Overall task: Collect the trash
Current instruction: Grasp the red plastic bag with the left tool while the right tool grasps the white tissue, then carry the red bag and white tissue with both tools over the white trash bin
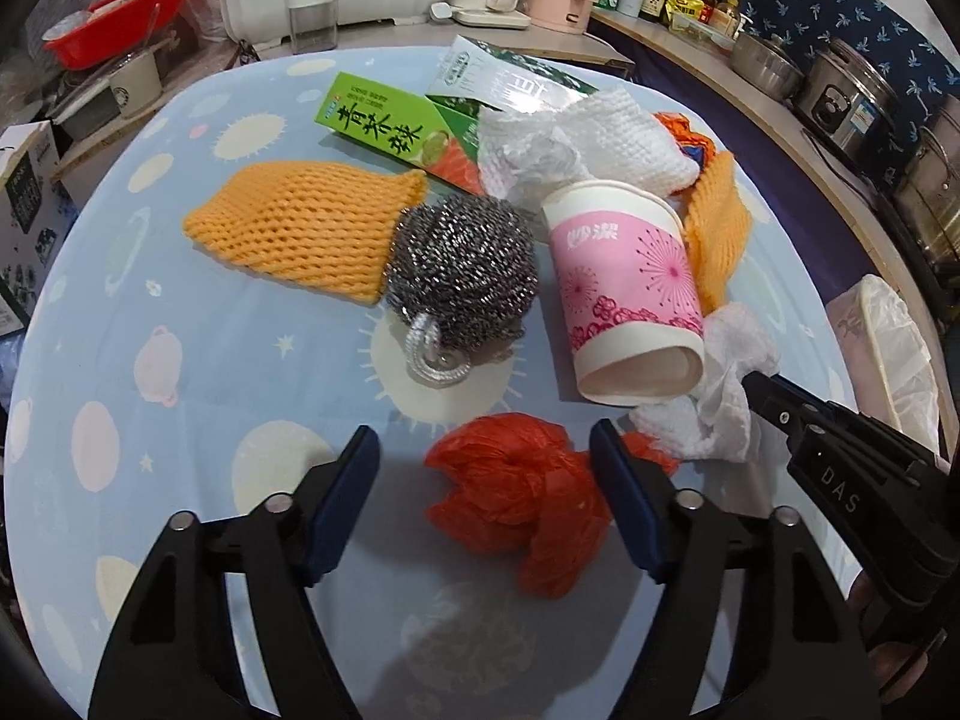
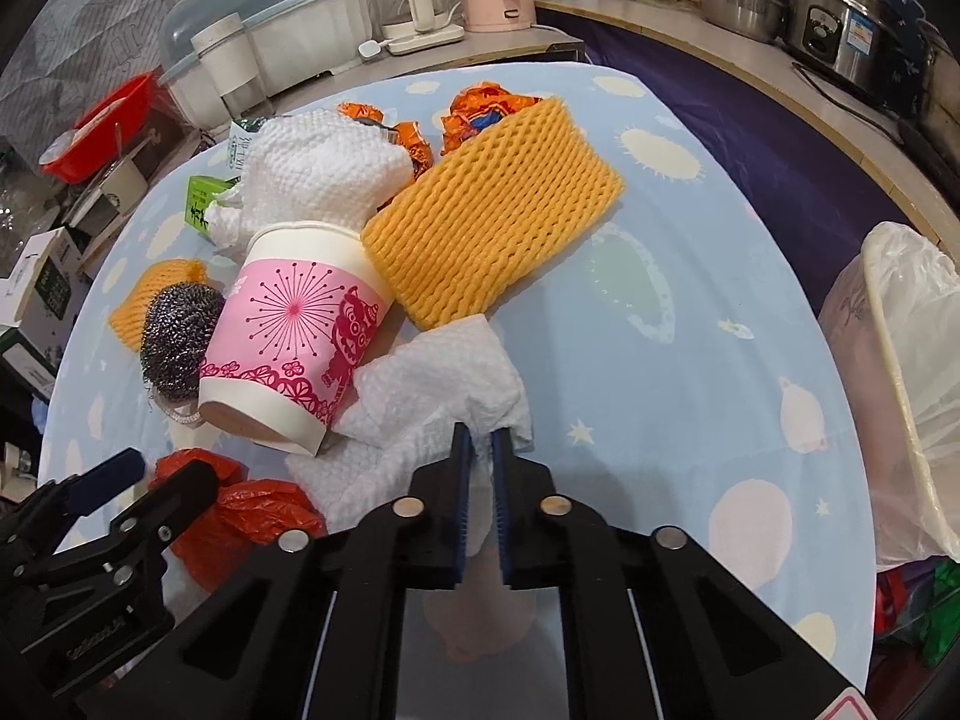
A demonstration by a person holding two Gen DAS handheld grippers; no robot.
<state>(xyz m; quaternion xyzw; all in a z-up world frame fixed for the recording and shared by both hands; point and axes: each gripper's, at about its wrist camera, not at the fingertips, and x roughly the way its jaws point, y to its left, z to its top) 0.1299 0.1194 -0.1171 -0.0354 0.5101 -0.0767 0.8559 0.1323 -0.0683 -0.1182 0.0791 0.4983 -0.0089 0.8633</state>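
A crumpled red plastic bag point(image 1: 510, 498) lies on the blue patterned table point(image 1: 180, 396) between the fingers of my left gripper point(image 1: 480, 438). The jaws stand apart, with a gap at the left pad, so it is open. My right gripper point(image 2: 480, 432) is shut on a crumpled white paper towel point(image 2: 432, 378) just right of a toppled pink paper cup point(image 2: 294, 330). In the left wrist view the right gripper point(image 1: 756, 384) bites the towel point(image 1: 720, 414) beside the cup point(image 1: 630, 276).
A steel scourer point(image 1: 462, 264), orange foam nets point(image 1: 294, 228) point(image 2: 492, 210), a white foam net point(image 2: 318, 168), a green box point(image 1: 384, 126) and orange wrappers point(image 2: 480, 108) lie on the table. A bin with a white liner point(image 2: 912, 360) stands at the right edge. Kitchenware crowds the counters behind.
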